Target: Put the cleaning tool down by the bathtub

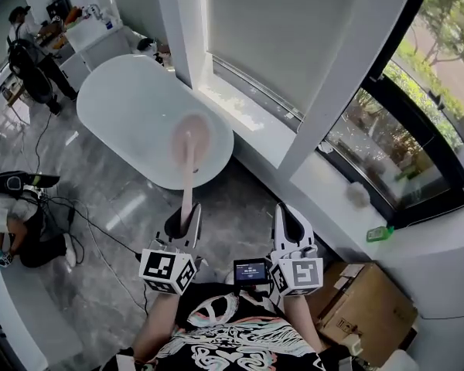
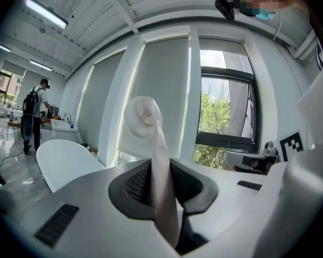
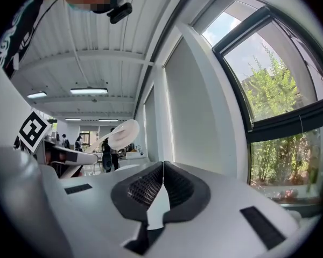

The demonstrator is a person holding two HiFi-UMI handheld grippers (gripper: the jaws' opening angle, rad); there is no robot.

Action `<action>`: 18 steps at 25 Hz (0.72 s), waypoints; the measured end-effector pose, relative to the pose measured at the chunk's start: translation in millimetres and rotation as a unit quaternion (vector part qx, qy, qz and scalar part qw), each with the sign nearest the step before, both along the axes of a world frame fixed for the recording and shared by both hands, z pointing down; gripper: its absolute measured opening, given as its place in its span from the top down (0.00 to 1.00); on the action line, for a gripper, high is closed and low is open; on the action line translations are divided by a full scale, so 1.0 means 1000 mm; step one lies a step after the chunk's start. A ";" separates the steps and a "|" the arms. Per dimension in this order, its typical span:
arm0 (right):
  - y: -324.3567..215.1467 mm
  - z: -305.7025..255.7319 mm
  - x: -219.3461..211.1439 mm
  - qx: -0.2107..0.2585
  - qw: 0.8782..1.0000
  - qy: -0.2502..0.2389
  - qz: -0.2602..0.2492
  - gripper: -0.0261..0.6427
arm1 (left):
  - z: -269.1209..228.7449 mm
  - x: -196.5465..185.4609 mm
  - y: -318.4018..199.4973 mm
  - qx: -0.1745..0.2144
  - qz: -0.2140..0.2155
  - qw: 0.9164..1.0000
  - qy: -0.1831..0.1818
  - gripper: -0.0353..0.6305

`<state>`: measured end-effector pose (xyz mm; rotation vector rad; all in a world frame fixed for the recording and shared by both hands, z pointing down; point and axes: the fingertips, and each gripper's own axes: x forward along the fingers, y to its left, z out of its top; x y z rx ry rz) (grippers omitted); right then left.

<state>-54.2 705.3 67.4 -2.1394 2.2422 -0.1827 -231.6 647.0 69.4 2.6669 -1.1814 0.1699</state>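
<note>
If I swing carelessly, the tool's head could knock the smooth, white oval bathtub (image 1: 131, 107) or clatter onto the glossy grey floor (image 1: 131, 207). My left gripper (image 1: 184, 221) is clamped low on the slim, pale-pink handle of the cleaning tool (image 1: 188, 178). Its round, soft-looking head hangs over the tub's near end, so it may pivot or slip. My right gripper (image 1: 288, 221) is closed and empty.

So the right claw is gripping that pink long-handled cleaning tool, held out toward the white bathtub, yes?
No, the left claw grips the pink cleaning tool, held out toward the white bathtub. The left gripper view shows its handle clamped there; the right claw is shut, empty.
</note>
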 end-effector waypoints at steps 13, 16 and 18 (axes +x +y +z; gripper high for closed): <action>-0.057 0.004 0.037 -0.022 0.994 0.102 0.030 0.92 | 0.003 0.040 -0.064 -0.010 0.015 1.000 0.002 0.84; -0.078 0.012 0.047 -0.032 0.993 0.103 0.040 0.92 | 0.009 0.051 -0.093 -0.013 0.024 1.000 0.008 0.84; -0.096 0.012 0.051 -0.033 0.993 0.105 0.044 0.92 | 0.009 0.057 -0.114 -0.012 0.031 0.999 0.014 0.84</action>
